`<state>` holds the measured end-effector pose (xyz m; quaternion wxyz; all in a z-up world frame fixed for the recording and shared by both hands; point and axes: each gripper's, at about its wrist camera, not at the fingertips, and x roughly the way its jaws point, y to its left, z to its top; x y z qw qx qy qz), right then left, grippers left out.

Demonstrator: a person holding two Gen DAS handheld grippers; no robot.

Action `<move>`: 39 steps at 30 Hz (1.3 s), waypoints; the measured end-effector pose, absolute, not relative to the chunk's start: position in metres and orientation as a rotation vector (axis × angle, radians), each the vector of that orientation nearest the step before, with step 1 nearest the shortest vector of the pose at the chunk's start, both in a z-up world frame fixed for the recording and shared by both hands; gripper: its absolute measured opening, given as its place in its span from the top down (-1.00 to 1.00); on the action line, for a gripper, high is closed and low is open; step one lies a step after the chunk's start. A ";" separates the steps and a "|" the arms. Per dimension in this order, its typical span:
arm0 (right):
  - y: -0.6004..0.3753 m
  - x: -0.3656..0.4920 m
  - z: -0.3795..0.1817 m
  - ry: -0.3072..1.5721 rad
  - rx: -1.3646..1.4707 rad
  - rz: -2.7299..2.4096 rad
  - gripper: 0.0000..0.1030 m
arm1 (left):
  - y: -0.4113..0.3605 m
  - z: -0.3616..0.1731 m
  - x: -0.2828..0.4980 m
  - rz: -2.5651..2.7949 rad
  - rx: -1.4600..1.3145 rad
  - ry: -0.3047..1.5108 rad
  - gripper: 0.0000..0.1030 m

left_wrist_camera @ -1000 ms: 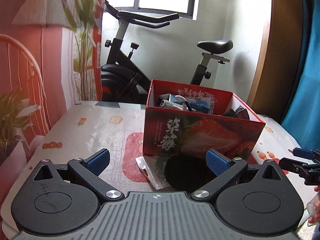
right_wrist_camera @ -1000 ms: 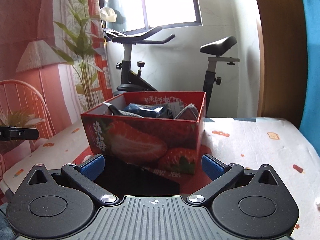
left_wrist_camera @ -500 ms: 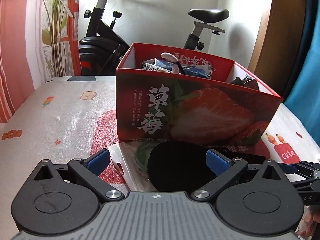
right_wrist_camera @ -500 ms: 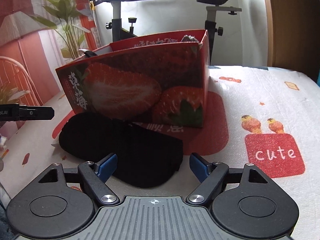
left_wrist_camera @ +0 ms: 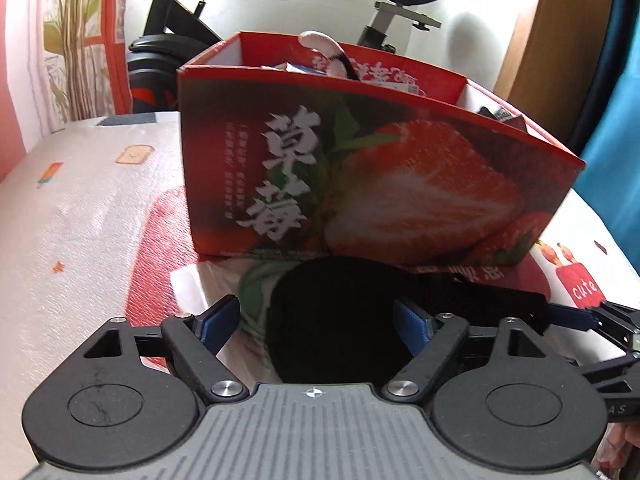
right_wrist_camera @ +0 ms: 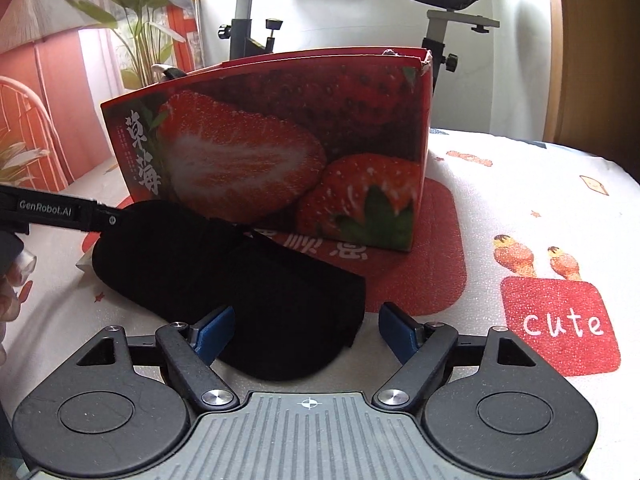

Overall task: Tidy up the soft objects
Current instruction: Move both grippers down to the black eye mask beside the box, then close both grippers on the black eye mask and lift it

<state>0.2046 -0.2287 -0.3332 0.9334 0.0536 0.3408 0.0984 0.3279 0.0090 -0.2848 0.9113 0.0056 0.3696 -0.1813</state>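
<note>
A black soft cloth piece [left_wrist_camera: 332, 312] [right_wrist_camera: 240, 272] lies flat on the table in front of a red strawberry-print box [left_wrist_camera: 400, 184] [right_wrist_camera: 280, 140]. My left gripper [left_wrist_camera: 316, 322] straddles the cloth's rounded end and its jaws are closing. The right pad is at the cloth's edge, while a gap shows beside the left pad. My right gripper [right_wrist_camera: 308, 332] straddles the other end, open, its left pad against the cloth and its right pad apart from it. Each gripper's finger shows in the other view: the right's [left_wrist_camera: 576, 316], the left's [right_wrist_camera: 60, 214].
A clear plastic bag [left_wrist_camera: 224, 280] lies under the cloth. The box holds packets and a pale soft thing [left_wrist_camera: 320, 40] sticking up. An exercise bike [left_wrist_camera: 180, 12] [right_wrist_camera: 248, 20] stands behind the patterned table [right_wrist_camera: 520, 200]. A person's hand [right_wrist_camera: 12, 280] is at the left edge.
Both grippers have sunk and come nearer to the black cloth, which now lies between the jaws of each. Both pairs of jaws stand narrower than a second ago.
</note>
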 end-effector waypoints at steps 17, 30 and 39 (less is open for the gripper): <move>-0.243 0.196 -0.326 0.697 0.201 0.261 -0.13 | -0.004 -0.285 0.287 -0.367 -0.023 0.760 0.36; -0.258 0.174 -0.299 0.559 0.227 0.256 0.98 | 0.016 -0.272 0.253 -0.270 -0.089 0.686 0.75; -0.252 0.162 -0.263 0.447 0.157 0.283 0.98 | 0.020 -0.247 0.236 -0.261 -0.079 0.590 0.76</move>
